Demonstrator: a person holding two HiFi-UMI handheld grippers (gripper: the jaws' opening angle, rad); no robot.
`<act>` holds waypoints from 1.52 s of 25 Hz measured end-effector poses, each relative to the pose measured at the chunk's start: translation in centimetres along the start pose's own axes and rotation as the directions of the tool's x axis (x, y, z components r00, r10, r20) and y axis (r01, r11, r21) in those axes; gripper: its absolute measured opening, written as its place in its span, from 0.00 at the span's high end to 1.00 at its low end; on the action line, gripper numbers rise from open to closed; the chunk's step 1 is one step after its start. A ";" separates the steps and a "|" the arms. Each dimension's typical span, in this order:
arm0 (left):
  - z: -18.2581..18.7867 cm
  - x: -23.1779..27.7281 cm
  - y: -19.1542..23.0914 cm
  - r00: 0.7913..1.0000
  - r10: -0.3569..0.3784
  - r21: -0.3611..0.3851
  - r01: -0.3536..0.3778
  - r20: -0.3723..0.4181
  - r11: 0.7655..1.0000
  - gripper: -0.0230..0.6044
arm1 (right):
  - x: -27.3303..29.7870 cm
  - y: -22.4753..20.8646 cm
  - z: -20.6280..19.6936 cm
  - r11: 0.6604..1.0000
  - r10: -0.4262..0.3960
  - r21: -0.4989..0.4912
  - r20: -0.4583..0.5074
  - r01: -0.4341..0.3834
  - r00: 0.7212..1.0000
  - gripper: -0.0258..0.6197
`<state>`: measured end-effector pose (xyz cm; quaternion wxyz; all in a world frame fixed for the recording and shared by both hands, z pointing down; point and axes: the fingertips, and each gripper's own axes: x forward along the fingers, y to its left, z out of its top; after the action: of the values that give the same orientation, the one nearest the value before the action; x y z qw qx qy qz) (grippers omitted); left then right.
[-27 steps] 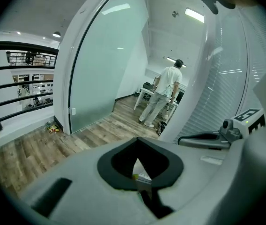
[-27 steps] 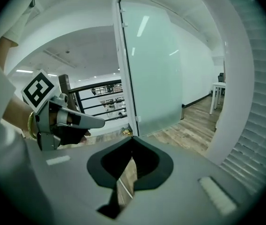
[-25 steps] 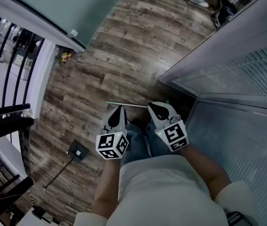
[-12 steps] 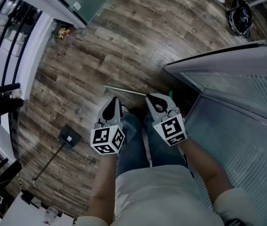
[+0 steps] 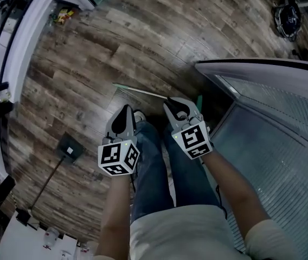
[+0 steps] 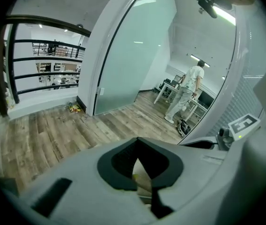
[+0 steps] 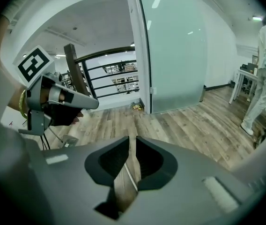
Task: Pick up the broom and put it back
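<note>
Broom (image 5: 140, 92) lies flat on the wooden floor (image 5: 89, 53), a thin pale-green stick just ahead of both grippers and of the person's legs in jeans (image 5: 154, 172); neither gripper touches it. The left gripper (image 5: 125, 108) hangs over the left leg, with its jaws pressed together at the tips and pinching nothing. The right gripper (image 5: 170, 102) points down near the right end of the stick. Its jaws have just been opening and now stand a little apart, and only floor shows through the narrow gap. A glass wall (image 5: 273, 118) rises at the right. A dark square thing on a long rod (image 5: 68, 148) lies well apart at the left.
</note>
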<state>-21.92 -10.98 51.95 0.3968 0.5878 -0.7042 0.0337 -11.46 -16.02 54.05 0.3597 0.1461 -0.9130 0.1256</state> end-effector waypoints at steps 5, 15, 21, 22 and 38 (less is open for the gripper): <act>-2.7 2.7 3.2 1.000 0.004 -0.010 -0.005 -0.024 1.000 0.95 | 5.4 -0.4 -4.5 1.000 0.003 -0.023 -0.077 -0.005 0.997 0.86; -10.5 7.5 9.7 0.994 0.023 -0.033 -0.026 -0.109 0.999 0.95 | 13.3 -0.4 -15.0 1.000 -0.002 0.025 -0.237 0.009 0.971 0.82; -14.3 9.7 12.6 0.990 0.017 -0.021 -0.020 -0.140 1.000 0.95 | 17.5 -0.8 -20.4 1.000 0.009 0.003 -0.313 -0.009 0.950 0.79; -14.9 10.0 13.1 0.990 0.018 -0.023 -0.021 -0.143 1.000 0.95 | 18.0 -0.7 -21.2 1.000 0.016 -0.002 -0.325 -0.017 0.945 0.79; -24.2 15.2 18.9 0.986 0.074 -0.031 -0.079 -0.152 0.996 0.95 | 27.5 0.2 -32.6 0.968 0.099 -0.166 -0.429 -0.187 0.898 0.79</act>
<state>-25.44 -4.98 85.49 0.4580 0.5488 -0.6947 0.0802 -10.53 -9.76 96.17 0.5493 0.0106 -0.8311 0.0864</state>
